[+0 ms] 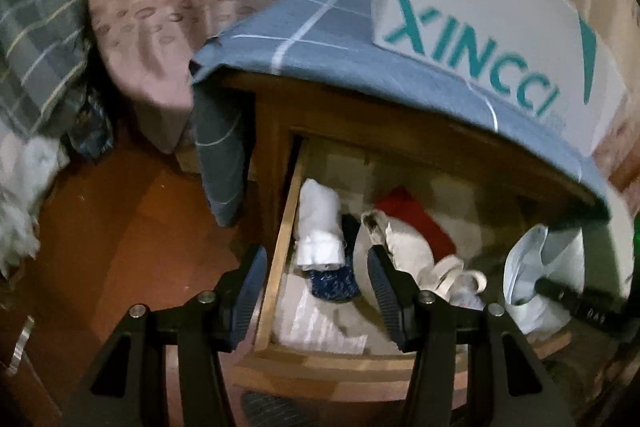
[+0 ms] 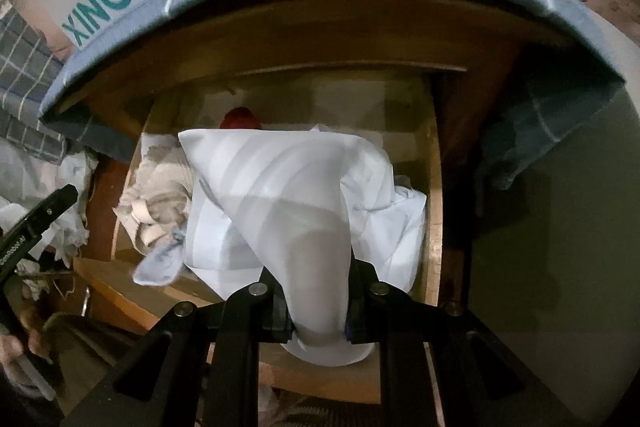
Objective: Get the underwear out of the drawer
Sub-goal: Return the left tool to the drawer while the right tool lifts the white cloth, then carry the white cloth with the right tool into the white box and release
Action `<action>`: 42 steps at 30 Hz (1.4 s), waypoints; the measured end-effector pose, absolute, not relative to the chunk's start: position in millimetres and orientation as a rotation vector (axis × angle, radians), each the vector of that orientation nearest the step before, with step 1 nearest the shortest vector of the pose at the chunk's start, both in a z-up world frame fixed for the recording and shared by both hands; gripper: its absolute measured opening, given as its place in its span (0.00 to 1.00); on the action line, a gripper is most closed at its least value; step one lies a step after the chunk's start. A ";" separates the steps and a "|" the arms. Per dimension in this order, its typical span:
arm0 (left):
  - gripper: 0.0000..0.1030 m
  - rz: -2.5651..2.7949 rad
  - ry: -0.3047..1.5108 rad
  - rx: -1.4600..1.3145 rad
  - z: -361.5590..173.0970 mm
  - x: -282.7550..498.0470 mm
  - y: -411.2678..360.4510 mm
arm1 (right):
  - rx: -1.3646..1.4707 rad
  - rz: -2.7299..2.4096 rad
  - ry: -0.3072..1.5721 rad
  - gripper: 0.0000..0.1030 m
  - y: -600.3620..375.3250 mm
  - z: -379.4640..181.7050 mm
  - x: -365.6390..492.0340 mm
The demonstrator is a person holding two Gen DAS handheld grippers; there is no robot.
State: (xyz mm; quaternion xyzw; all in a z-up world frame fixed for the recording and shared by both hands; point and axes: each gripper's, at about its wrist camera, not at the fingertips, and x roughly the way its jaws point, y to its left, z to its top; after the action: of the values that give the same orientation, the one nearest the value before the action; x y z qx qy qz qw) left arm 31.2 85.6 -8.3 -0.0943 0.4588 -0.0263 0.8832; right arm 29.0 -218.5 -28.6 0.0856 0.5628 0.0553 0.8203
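Observation:
The wooden drawer [image 1: 280, 239] stands pulled out of a bedside cabinet and holds several folded clothes. My left gripper [image 1: 316, 291] is open and empty, hovering over the drawer's left side wall, above a white roll [image 1: 320, 227] and a dark blue patterned piece [image 1: 332, 285]. My right gripper [image 2: 318, 311] is shut on pale white underwear [image 2: 288, 195], which hangs bunched over the drawer [image 2: 434, 211]. The same underwear [image 1: 532, 267] shows at the right of the left wrist view, with the right gripper [image 1: 576, 301] on it. A beige garment [image 1: 404, 247] and a red one [image 1: 416, 211] lie in the drawer.
A blue checked cloth [image 1: 320, 35] covers the cabinet top, with a white XINCCI box [image 1: 480, 27] on it. A bed with patterned bedding [image 1: 160, 11] and a checked quilt [image 1: 36, 39] stands at left. Reddish wood floor [image 1: 132, 227] lies left of the cabinet.

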 end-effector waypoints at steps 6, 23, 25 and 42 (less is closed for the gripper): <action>0.53 -0.022 0.974 -0.296 -12.9 33.2 99.9 | 0.172 0.130 1.172 0.14 -212.9 -9.2 25.0; 0.53 -0.010 0.986 -0.209 -16.7 34.5 84.1 | 0.173 0.198 1.060 0.14 -212.8 85.1 6.1; 0.53 -0.005 0.981 -0.207 -16.0 34.0 84.3 | 0.174 0.206 1.039 0.14 -211.1 101.2 5.0; 0.53 -0.008 0.969 -0.212 -11.9 31.7 84.7 | 0.087 0.240 0.686 0.14 -194.1 290.2 59.1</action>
State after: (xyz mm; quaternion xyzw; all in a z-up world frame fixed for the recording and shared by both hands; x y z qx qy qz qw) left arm 31.7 84.7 -11.9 -0.1019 0.4651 -0.0039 0.8794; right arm 59.1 -194.1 290.2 0.0427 0.3354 0.1173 0.9338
